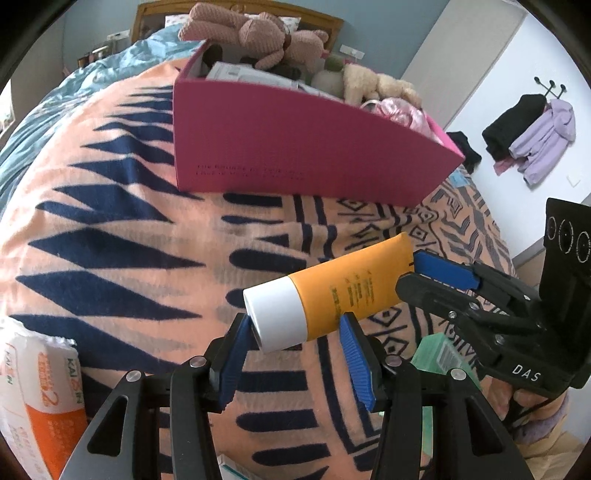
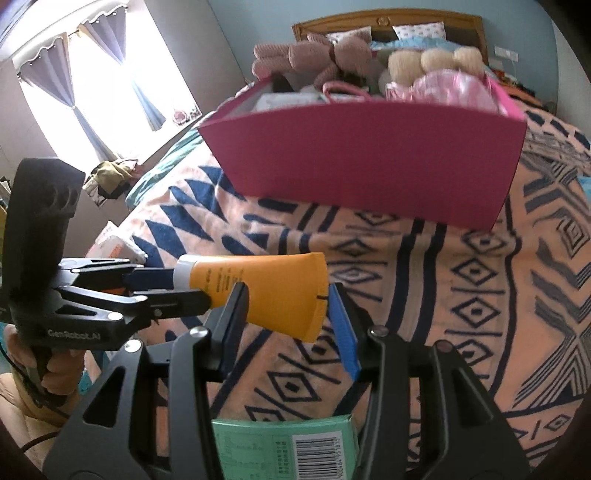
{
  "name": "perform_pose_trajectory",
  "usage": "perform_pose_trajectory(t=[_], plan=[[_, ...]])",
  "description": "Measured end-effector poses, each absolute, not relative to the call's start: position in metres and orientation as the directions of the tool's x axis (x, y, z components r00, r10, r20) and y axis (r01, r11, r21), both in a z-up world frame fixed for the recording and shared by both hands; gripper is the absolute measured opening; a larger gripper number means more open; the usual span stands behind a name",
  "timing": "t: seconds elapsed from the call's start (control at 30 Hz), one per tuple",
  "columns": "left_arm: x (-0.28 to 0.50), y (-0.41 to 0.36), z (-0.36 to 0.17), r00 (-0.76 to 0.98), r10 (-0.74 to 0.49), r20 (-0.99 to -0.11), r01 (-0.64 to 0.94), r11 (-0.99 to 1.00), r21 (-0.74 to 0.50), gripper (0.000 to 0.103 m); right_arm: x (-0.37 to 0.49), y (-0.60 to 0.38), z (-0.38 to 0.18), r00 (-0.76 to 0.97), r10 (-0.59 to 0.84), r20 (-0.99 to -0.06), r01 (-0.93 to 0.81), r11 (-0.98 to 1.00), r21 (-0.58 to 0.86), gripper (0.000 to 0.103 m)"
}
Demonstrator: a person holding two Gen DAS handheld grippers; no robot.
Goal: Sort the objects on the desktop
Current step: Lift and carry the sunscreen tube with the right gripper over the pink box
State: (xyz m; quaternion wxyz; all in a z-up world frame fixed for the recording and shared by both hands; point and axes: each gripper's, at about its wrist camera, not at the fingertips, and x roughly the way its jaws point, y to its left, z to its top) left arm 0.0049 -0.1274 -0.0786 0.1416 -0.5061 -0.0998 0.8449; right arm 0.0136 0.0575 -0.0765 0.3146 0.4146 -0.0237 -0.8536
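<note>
Fingers (image 1: 236, 354) pinch orange tube (image 1: 347, 288) above patterned blanket (image 1: 110, 221).

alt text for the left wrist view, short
The left gripper clamps the white-capped end of an orange tube above a patterned blanket, while the right gripper reaches in at the tube's crimped end. Behind stands a magenta box stuffed with plush toys.

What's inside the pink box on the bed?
The pink box is heaped with soft toys: a pink knitted plush, a cream plush, plus shiny pink fabric and a pale box. Its front wall hides everything lower down.
</note>
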Motion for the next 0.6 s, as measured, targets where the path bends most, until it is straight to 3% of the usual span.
perform_pose_trajectory(t=[0.6], plan=[[-0.011, -0.128, -0.029, -0.562, 0.305, -0.768, -0.147, -0.951, -0.271, 0.05, 0.005, 0.052, -0.039, -0.537, -0.564, -0.627, 0.543, -0.8, 0.255, 0.047]])
